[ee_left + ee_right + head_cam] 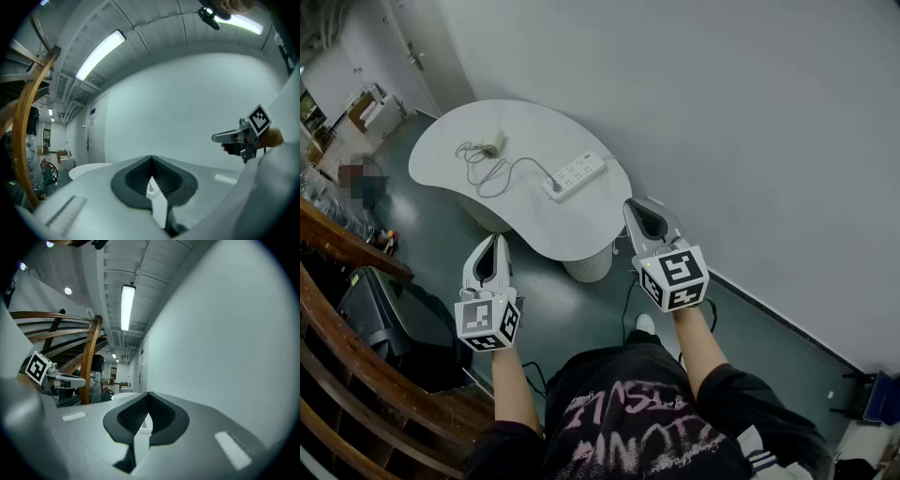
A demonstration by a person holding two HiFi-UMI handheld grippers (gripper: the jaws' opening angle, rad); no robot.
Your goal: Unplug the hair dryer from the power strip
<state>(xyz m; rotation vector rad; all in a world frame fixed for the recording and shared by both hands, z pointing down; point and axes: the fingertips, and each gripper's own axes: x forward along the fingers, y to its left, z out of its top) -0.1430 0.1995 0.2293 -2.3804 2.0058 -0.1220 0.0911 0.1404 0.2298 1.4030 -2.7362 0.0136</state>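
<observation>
While both grippers hang in the air short of the table [572, 234], nothing of the task is in contact.

Left gripper [494, 249]: jaws closed on each other, nothing between them. Right gripper [646, 218]: same, tips together, empty. Both point level, toward the wall beyond the table.

Power strip [576, 175], white, lies near the table's right edge. The hair dryer [492, 142] sits well apart from it toward the far left of the tabletop, with its cord [502, 173] looped loosely between the two. The plug [554, 186] appears seated in the strip's near-left end; too small to confirm how deep.

Step in hand, by my reading: approach, before any grasp. Task not yet begun.

Next move calls for: step in and lower both grippers to the tabletop, open the jaws, pin the strip's body with one gripper, take the plug housing (not the cord) with the other, and pull straight out of the socket.

Risk: an unpinned strip would likely slide along with the plug.
</observation>
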